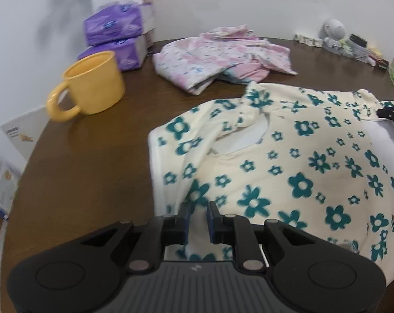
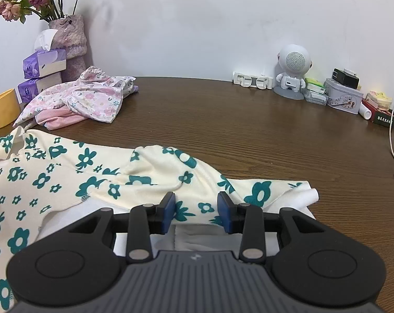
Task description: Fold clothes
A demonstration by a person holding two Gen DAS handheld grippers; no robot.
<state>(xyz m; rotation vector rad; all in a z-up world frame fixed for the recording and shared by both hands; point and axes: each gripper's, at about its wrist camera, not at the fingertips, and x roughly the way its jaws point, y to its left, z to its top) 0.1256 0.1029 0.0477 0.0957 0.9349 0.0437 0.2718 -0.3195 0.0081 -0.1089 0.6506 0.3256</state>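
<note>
Item: floral shirt, cream with teal flowers, mid-fold. Left gripper: fingers stand a narrow gap apart over the shirt's near edge, with pale cloth showing in the gap; whether they pinch it cannot be told. Right gripper: fingers are spread over a bunched sleeve, with cloth lying across the gap and no visible pinch. Hazards: if the left fingers are only half off the cloth, drawing them away is likely to drag the edge and undo the fold. A top-layer-only pinch on the sleeve would probably let the under layer slide and leave a crooked crease. A wide sweep toward the yellow mug could tip it. A pull that way could also push the shirt into the pink floral garment, which lies heaped just beyond the mug. Condition: the shirt lies on the brown tabletop, on the side of the mug toward the grippers and clear of it. The neckline faces up, with the collar area rumpled. The half nearer the mug looks folded inward, and the sleeve farthest from the mug is ridged and loose. White cloth shows under its edges. Soft knit, limp, prone to creep.
</note>
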